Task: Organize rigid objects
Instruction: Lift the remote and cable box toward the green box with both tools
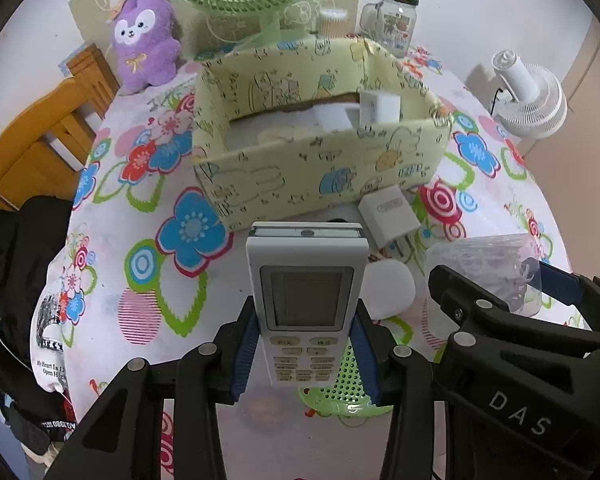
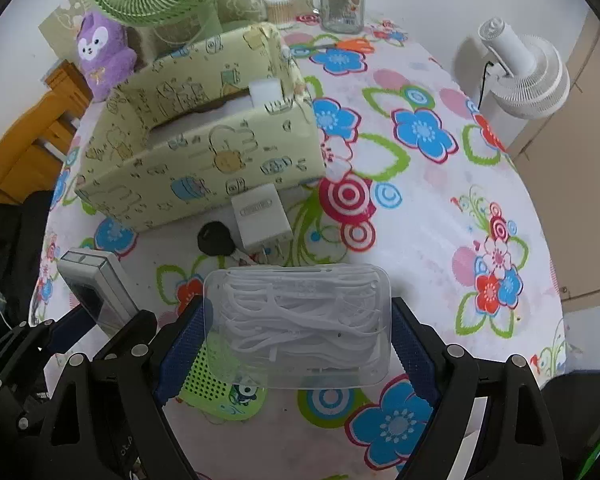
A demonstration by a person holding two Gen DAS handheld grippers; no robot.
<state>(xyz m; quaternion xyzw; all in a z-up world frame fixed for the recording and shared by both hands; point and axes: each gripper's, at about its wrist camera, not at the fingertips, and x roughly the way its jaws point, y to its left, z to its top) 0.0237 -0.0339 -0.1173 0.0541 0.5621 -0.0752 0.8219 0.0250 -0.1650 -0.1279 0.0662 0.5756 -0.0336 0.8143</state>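
Flower-print tablecloth [image 2: 420,208] under a pale green cartoon-print box [image 1: 320,168], open-topped, white items inside. Just in front of the box: white charger [image 2: 260,216], black key [image 2: 215,238]. Left gripper [image 1: 306,344] clamped on a white remote [image 1: 306,292] with grey screen; right gripper [image 2: 298,340] closed on a clear plastic case [image 2: 300,320] of white floss picks, both raised near the box's front wall

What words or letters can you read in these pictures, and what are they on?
"DAS": white letters on the right gripper body.
"My Heart Is..." and "Open High...": cut-off print on the white cloth hanging at the table edge.
Remote control button labels: too small to read.
White charger label: blurred.
Glass jar print: unreadable.
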